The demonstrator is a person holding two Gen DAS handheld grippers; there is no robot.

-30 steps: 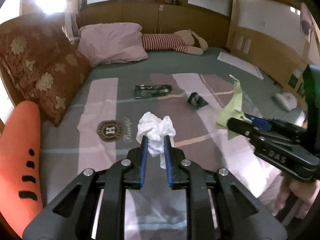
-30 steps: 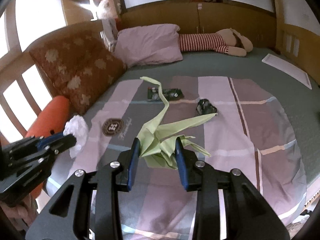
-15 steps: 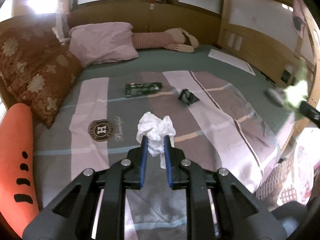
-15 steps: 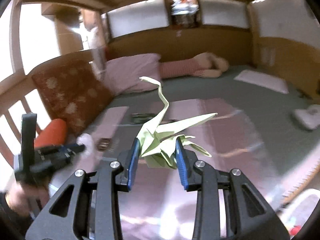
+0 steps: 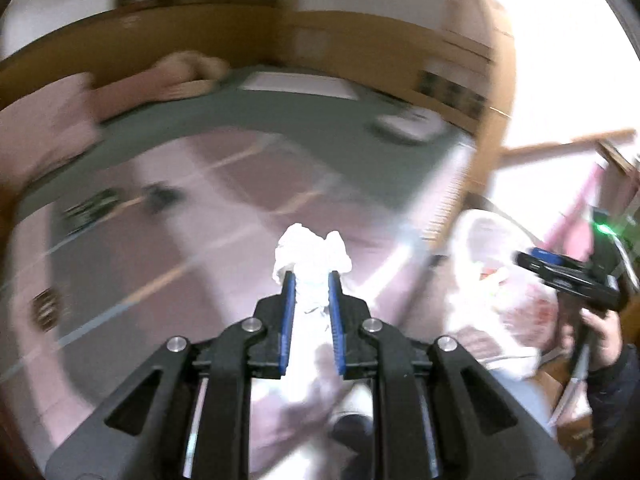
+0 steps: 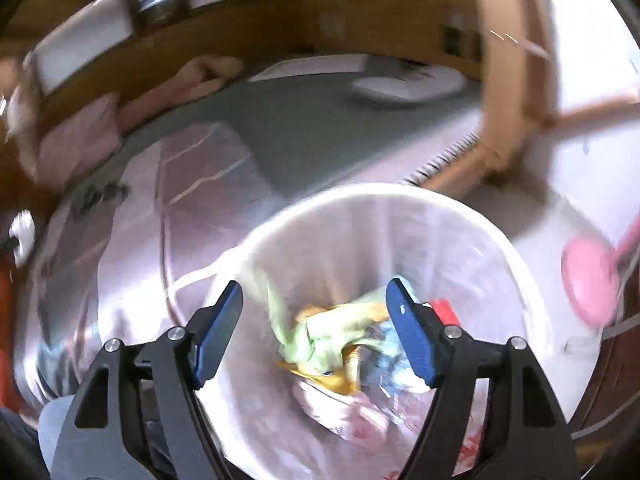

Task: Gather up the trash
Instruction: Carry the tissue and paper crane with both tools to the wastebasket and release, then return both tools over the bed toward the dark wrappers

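Note:
My left gripper (image 5: pixel 311 280) is shut on a crumpled white tissue (image 5: pixel 310 252) and holds it above the bed's edge. My right gripper (image 6: pixel 316 292) is open and empty above a white-lined trash bin (image 6: pixel 400 196). The green paper crane (image 6: pixel 320 330) lies inside the bin among other trash. In the left wrist view the bin (image 5: pixel 492 256) is at the right with the right gripper (image 5: pixel 532 258) over it. Two dark wrappers (image 5: pixel 92 210) (image 5: pixel 160 196) lie blurred on the bedspread.
The bed with its pink and grey bedspread (image 6: pixel 152 208) fills the left of both views. A wooden bed post (image 6: pixel 508 92) stands behind the bin. A pink object (image 6: pixel 592 284) is at the right of the bin. Both views are motion-blurred.
Both grippers swung right from over the bed to the bin. My right gripper opened and the green paper crane dropped into the bin. My left gripper still holds the tissue.

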